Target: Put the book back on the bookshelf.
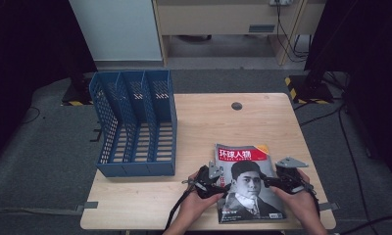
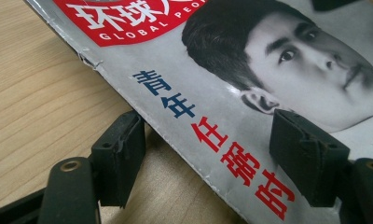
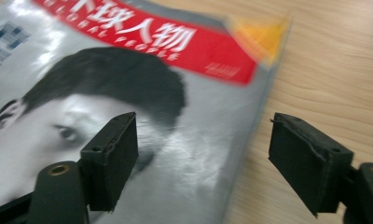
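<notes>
Magazine [image 1: 248, 183] lying flat, face up, on the table [image 1: 208, 122], near its front edge and well to the right of the blue file rack [image 1: 135, 122]. Left gripper [image 1: 222, 186] at the magazine's spine side, jaws apart and astride that edge, one pad on the cover, one over bare wood; nothing clamped. Right gripper [image 1: 268, 182] at the opposite, open edge, jaws likewise spread across it, gripping nothing.

Likely risks from here: closing on the open edge could catch only the cover or a few top pages, so that a lift fans the magazine or tears the sheet. A lower pad failing to get under the flat spine would merely push the magazine across the wood. A glossy cover could also slip from the pads.
</notes>
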A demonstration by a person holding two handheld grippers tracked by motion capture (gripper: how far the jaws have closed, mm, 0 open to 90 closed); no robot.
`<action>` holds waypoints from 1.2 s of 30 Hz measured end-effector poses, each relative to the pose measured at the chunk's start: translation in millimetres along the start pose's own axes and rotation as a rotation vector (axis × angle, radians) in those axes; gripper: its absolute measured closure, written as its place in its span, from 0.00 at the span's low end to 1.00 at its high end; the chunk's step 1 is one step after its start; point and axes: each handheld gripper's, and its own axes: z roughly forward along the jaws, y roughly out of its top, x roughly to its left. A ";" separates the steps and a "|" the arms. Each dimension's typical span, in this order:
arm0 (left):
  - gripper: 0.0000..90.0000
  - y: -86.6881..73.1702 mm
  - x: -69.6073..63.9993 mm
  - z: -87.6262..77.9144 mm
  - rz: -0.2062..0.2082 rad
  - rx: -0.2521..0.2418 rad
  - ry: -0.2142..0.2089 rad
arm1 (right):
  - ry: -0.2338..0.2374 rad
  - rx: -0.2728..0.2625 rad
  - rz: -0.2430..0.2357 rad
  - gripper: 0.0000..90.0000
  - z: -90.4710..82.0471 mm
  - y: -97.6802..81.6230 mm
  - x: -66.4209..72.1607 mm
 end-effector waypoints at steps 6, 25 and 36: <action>0.31 0.1 1.0 -0.1 -0.001 -0.002 0.000 | 0.067 0.027 0.043 0.18 -5.2 -5.1 -4.8; 0.70 2.1 13.5 -10.3 -0.055 -0.067 0.001 | 0.069 0.056 -0.050 0.67 -0.1 -9.1 9.6; 0.75 2.5 18.2 -14.9 -0.066 -0.053 -0.036 | 0.086 0.035 -0.087 0.69 5.3 -7.9 16.5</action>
